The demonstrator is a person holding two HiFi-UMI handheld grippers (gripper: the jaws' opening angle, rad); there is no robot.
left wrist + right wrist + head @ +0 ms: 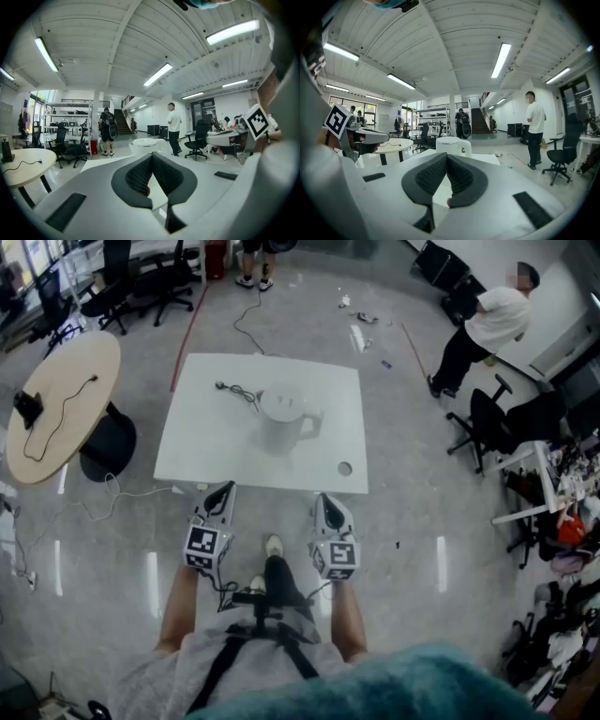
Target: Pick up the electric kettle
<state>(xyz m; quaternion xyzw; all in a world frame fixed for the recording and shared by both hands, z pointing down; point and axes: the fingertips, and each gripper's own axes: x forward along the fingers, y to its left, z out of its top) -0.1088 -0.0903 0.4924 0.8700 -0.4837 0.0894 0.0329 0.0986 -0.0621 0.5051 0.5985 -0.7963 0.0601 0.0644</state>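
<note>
**Both grippers closed and empty, kettle alone on the white table**

The left gripper (152, 155) has its two dark ribbed pads pressed together at the tips, with nothing between them. The right gripper (446, 156) is the same: pads meeting at the tips and empty. In the head view both are held side by side, well apart from each other, at the near edge of a white square table (202, 451). Each points toward the table and touches nothing on it.

The white electric kettle (286, 418) stands upright near the middle of that table, its handle turned to the right in the head view. It is well apart from both grippers. In each gripper view it shows straight ahead, just above the closed pads.

A dark cable with a plug (239, 393) lies on the tabletop to the left of the kettle. A small round spot (345, 468) sits near the table's front right corner.

To the left stands a round wooden table (66, 399) with a black cord on it. A person in a white shirt (487, 324) stands at the far right, beside black office chairs (492, 423).
</note>
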